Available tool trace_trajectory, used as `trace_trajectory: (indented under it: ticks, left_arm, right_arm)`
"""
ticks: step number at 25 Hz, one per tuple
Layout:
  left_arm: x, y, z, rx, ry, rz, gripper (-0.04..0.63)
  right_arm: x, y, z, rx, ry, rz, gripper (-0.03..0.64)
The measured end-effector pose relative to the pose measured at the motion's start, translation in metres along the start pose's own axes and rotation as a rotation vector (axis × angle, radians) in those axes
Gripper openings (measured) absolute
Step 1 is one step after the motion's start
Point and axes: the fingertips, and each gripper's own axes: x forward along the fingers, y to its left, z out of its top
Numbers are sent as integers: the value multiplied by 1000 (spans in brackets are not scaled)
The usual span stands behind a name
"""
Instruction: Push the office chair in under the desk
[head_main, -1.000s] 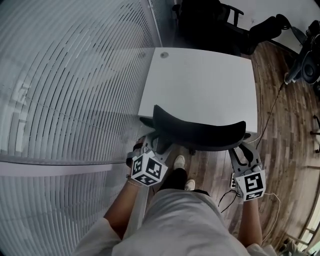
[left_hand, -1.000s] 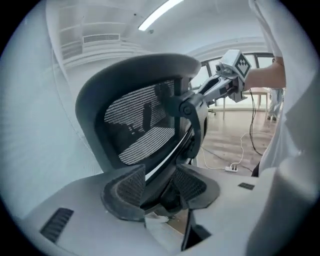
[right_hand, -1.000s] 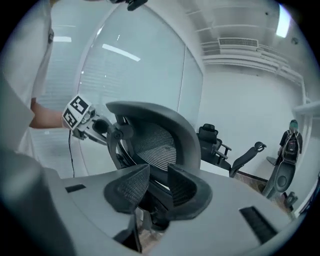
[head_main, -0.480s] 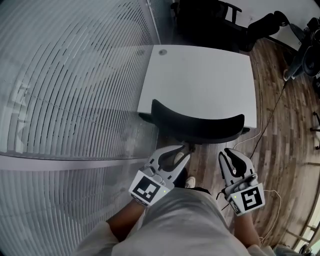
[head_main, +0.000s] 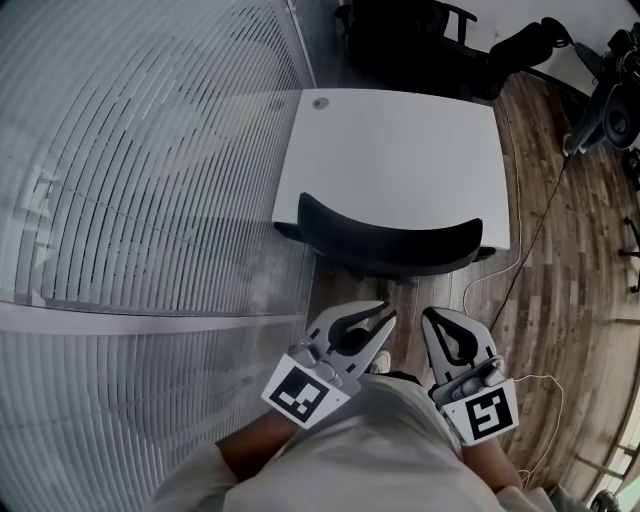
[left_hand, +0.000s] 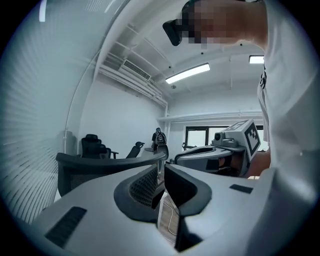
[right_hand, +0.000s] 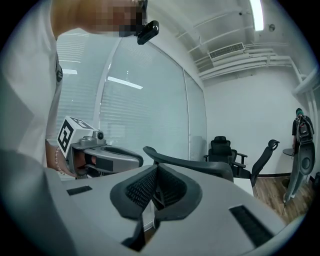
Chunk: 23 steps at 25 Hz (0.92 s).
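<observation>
White desk (head_main: 400, 150) hides most of the office chair (head_main: 395, 245); left gripper (head_main: 383, 313) and right gripper (head_main: 433, 313) just closed, empty.

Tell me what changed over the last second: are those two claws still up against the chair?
No. The left claw and the right claw, which were at the two ends of the chair back, have pulled away toward the person. Their jaws have just been closing and now stand shut, with nothing between them. The chair stays tucked under the desk, which has not moved.
</observation>
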Motion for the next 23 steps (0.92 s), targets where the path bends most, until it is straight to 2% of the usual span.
trace_trajectory:
  ticks: [10, 23]
  left_arm:
    - [2, -9, -2, 56, 49, -31, 66]
    - [7, -11, -4, 64, 47, -41, 66]
  right_arm:
    - [-1, 2, 5, -5, -2, 7, 30]
    - [-2, 0, 3, -15, 2, 2, 30]
